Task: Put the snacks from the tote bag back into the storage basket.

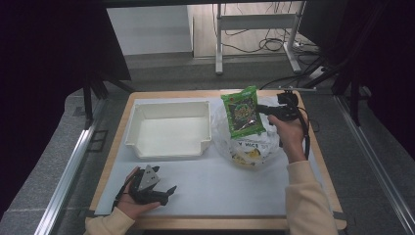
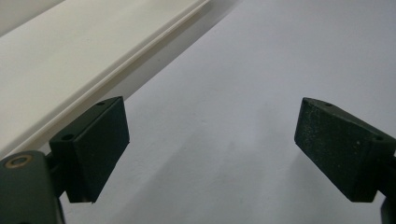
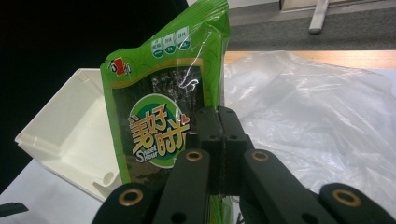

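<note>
The right gripper (image 1: 266, 108) has its jaws clamped on the edge of the green printed foil snack packet (image 1: 242, 112), lifted over the crumpled clear plastic bag (image 1: 244, 144) at the far right of the white table mat (image 1: 215, 186). The empty white plastic tray (image 1: 169, 129) sits just left of the bag. Near left, the left gripper (image 1: 166, 192) rests low on the mat, fingers (image 2: 95, 144) wide apart, nothing between them.

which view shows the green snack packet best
The right gripper view: the green snack packet is close, its printed front readable, with the right gripper shut on its edge. The high view shows the whole packet, small, held above the clear plastic bag. The left gripper view looks at the table and white bin instead.
</note>
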Action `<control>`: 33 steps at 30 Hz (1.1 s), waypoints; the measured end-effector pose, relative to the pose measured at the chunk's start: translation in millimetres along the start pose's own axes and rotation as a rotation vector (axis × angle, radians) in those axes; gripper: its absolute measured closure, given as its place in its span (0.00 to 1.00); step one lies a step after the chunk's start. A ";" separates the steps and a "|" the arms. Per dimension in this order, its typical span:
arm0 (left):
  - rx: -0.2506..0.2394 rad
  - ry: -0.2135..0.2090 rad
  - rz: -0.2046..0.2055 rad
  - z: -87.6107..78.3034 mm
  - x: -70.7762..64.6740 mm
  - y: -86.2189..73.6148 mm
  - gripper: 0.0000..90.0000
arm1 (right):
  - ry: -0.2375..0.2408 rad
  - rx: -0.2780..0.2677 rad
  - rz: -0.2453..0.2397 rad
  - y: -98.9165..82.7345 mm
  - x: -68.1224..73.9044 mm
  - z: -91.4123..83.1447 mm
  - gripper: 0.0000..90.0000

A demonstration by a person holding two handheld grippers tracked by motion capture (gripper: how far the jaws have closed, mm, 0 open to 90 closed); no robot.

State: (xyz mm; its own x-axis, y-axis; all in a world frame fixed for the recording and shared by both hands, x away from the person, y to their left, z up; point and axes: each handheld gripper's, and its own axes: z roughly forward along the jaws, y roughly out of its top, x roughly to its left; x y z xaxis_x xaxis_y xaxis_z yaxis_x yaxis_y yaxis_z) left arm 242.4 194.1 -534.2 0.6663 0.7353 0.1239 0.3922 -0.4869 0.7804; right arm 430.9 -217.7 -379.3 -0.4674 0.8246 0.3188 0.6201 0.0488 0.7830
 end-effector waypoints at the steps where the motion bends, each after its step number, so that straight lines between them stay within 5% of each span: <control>1: 0.000 0.000 0.000 0.0 0.0 0.0 0.11 | 0.004 0.001 -0.004 0.0 0.5 0.4 1.00; 33: -0.002 -0.003 0.000 -0.1 -0.6 -0.1 0.11 | 0.092 -0.001 -0.023 11.4 33.2 25.7 1.00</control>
State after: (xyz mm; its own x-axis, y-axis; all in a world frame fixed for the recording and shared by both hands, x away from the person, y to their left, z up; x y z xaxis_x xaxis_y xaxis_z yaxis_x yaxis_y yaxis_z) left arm 242.0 193.8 -534.2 0.6684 0.7337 0.1222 0.3907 -0.4861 0.7817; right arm 438.7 -175.3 -373.5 -0.5374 0.7677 0.3489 0.6083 0.0663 0.7910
